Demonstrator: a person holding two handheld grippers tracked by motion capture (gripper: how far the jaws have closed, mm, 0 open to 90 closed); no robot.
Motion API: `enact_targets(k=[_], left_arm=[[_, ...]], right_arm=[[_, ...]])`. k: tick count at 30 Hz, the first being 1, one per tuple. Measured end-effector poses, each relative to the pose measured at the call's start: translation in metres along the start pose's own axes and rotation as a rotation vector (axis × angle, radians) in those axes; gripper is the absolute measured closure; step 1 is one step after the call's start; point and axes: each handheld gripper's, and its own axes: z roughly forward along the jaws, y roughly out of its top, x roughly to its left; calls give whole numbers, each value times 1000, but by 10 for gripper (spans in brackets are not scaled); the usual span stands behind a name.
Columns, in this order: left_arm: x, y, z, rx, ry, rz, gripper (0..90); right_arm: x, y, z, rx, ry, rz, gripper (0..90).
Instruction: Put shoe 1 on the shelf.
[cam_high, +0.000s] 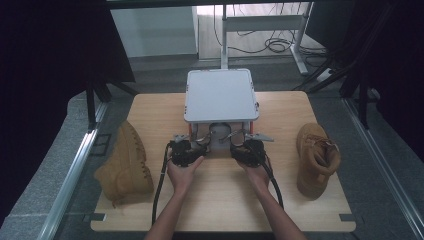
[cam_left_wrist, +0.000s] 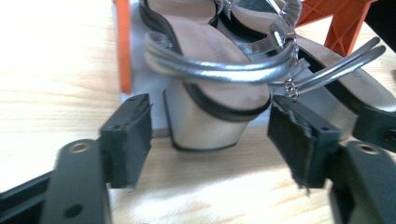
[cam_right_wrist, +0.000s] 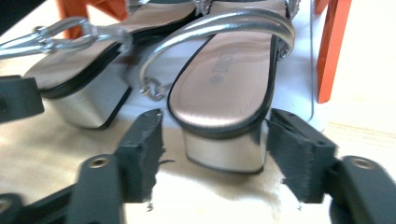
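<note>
**Two silver sandals, a gripper at each heel**

Two block-heeled sandals lie side by side under a low stand on a pale wooden table (cam_high: 220, 200). Each has a smooth beige insole edged in black, a chunky heel wrapped in brushed silver, and rounded metallic silver straps with a small buckle.

In the left gripper view, the left sandal (cam_left_wrist: 210, 93) has its heel between the two black, foam-padded jaws of the left gripper (cam_left_wrist: 210, 140). The jaws stand apart on either side of the heel, with a gap showing at each pad.

In the right gripper view, the right sandal (cam_right_wrist: 224, 88) likewise has its heel between the spread jaws of the right gripper (cam_right_wrist: 215, 149). The right pad sits very close to the heel, the left one clear of it; the pad edges look frayed.

The stand (cam_high: 221, 95) has one flat grey top with rounded corners and orange legs, and it sits at the far middle of the table.

Two tan, suede-like ankle boots rest well apart: one boot (cam_high: 125, 167) lying near the left edge, the other boot (cam_high: 316, 160) near the right edge.
</note>
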Motion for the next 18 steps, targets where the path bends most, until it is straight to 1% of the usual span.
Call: enact_targets(k=[2, 3, 4, 5, 8, 10, 14, 17, 18], left_arm=[[2, -3, -2, 1, 11, 15, 447], [3, -4, -4, 9, 23, 27, 486], [3, -4, -4, 14, 30, 30, 522], [5, -5, -5, 13, 30, 36, 572], [7, -6, -8, 17, 5, 44, 680], [8, -7, -6, 31, -3, 60, 738], [9, -8, -1, 61, -26, 68, 834], [8, -8, 4, 82, -35, 70, 870], [8, -7, 5, 78, -41, 64, 877]], right_arm=[[-3, -3, -4, -6, 10, -5, 492], [-5, -4, -5, -4, 22, -6, 522], [-7, -5, -6, -1, 31, -4, 553], [-8, -7, -7, 1, 31, -10, 595], [-10, -10, -10, -10, 39, -20, 702], [-12, -11, -11, -2, 62, -15, 738], [-16, -13, -10, 6, 74, -16, 788], [-17, -13, -9, 7, 72, -22, 827], [-17, -12, -9, 8, 77, -20, 844]])
